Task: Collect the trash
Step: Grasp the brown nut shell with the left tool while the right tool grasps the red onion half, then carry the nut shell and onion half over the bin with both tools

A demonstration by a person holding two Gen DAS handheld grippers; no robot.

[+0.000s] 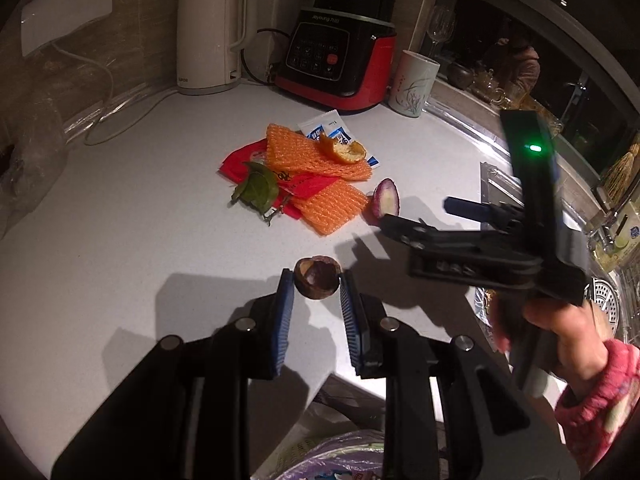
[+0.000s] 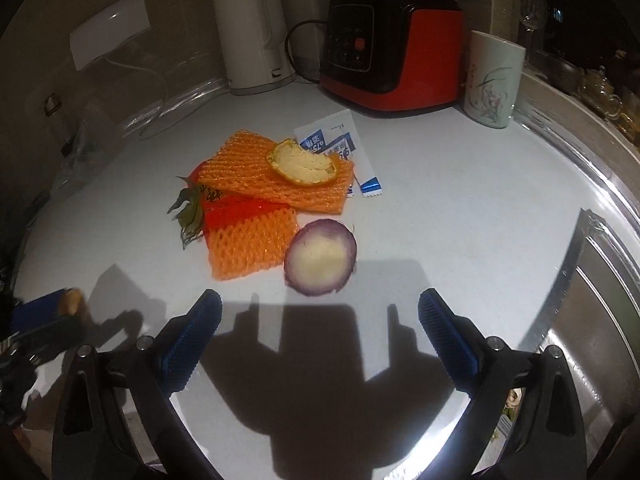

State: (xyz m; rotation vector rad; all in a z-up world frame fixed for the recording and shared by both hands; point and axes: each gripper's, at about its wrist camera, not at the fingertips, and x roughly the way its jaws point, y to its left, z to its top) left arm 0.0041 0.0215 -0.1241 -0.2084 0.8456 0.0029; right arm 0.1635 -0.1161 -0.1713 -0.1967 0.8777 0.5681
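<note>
My left gripper (image 1: 317, 286) is shut on a small brown fruit shell (image 1: 317, 281), lifted above the white counter (image 1: 120, 240). Beyond it lies a heap of trash: two orange foam nets (image 1: 316, 160), a red wrapper (image 1: 244, 160), green leaves (image 1: 256, 192), an orange peel (image 1: 344, 150), a blue-white sachet (image 1: 328, 128) and a purple onion slice (image 1: 386, 202). My right gripper (image 2: 320, 308) is open and empty, its fingers just short of the onion slice (image 2: 320, 258). In the right wrist view the foam nets (image 2: 272, 184) and peel (image 2: 302, 164) lie further back. The right gripper (image 1: 416, 216) also shows from the left wrist view, held by a hand (image 1: 560, 328).
A white kettle (image 1: 210, 36), a red-black blender base (image 1: 336, 56), a printed cup (image 1: 414, 82) and a wine glass (image 1: 440, 24) stand along the back. A steel sink (image 2: 600, 300) lies to the right. A plastic bag (image 1: 28, 168) sits at the left; a bag opening (image 1: 344, 448) shows below the counter edge.
</note>
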